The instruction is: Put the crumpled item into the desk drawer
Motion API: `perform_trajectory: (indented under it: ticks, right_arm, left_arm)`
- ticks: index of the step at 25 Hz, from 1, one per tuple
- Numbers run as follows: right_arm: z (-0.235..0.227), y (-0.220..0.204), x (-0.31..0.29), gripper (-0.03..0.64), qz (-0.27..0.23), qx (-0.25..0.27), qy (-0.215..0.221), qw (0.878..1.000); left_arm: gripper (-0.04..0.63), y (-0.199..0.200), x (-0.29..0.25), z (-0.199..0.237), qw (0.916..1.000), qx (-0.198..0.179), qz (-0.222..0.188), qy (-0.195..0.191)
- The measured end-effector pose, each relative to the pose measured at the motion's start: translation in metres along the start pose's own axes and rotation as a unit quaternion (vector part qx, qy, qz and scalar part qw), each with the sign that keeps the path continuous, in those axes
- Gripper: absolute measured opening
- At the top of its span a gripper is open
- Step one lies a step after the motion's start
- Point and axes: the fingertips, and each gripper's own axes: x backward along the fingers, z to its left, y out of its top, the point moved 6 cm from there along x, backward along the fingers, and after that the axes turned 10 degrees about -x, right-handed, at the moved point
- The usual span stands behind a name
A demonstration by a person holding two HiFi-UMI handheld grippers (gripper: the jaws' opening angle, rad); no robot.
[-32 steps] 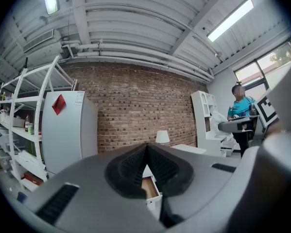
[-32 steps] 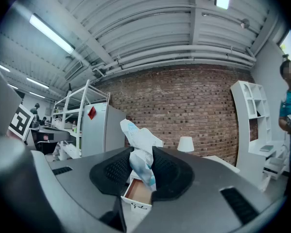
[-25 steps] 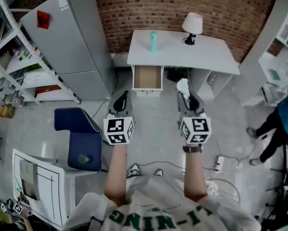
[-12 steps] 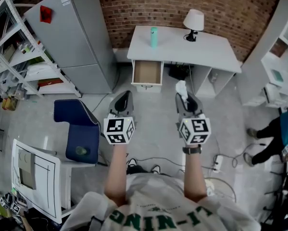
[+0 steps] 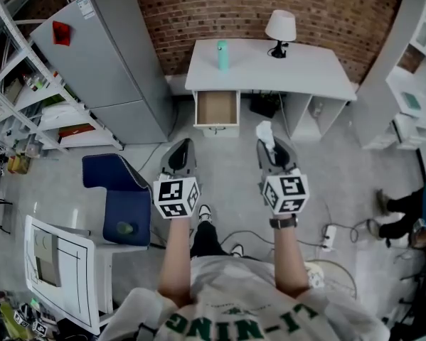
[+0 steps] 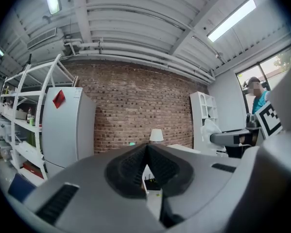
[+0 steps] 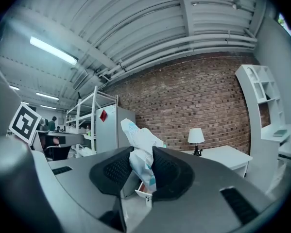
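the step in hand is the carry: the crumpled item, a white wad with some blue print, is clamped between the pads of the right gripper and juts up above the jaw tips. in the head view it shows as a pale lump at the front of that gripper, held out over the floor, short of the furniture. the left gripper is clenched on nothing, its two pads meeting with only the room visible past them; it rides level with the right one, beside it and apart from it.

the drawer already stands pulled out from the left end of the white bench, its brown inside open to the top and seemingly empty. a lamp and a green bottle stand on the bench top, clear of the route. the drawer lies ahead of the right gripper and off to its left, with bare floor between them.

so the opening is done and the grasp is made; what remains, by this reading, is the approach and the drop. the next move calls for bringing the right gripper forward and leftward until the wad hangs over the drawer cavity, inside its front edge, then lowering and parting the jaws. the wad looks light and loosely bunched, so it may cling to a pad or spring out over the rim. the left gripper seems free to push the drawer shut afterwards, if that is wanted.
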Motion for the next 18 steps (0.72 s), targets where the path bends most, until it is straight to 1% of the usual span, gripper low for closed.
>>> perform_trajectory:
  ticks: [4, 8, 12, 18]
  right_arm:
    - [-0.006, -0.012, -0.016, 0.104, 0.014, -0.001, -0.013, 1.0]
    - [-0.01, -0.018, -0.047, 0.104, 0.023, -0.002, -0.024, 0.999]
    - [-0.011, -0.016, -0.086, 0.104, 0.029, 0.003, -0.025, 0.999]
    - [-0.003, -0.011, -0.159, 0.104, 0.035, 0.003, -0.02, 0.999]
  left_arm:
    - [-0.002, -0.012, -0.016, 0.008, 1.0, 0.005, 0.0, -0.008]
    - [-0.002, -0.019, -0.045, 0.027, 0.9998, 0.012, -0.005, -0.015]
    - [-0.002, -0.025, -0.081, 0.051, 0.9996, 0.019, -0.004, -0.021]
    - [-0.002, -0.027, -0.14, 0.099, 0.9993, 0.023, -0.003, -0.03]
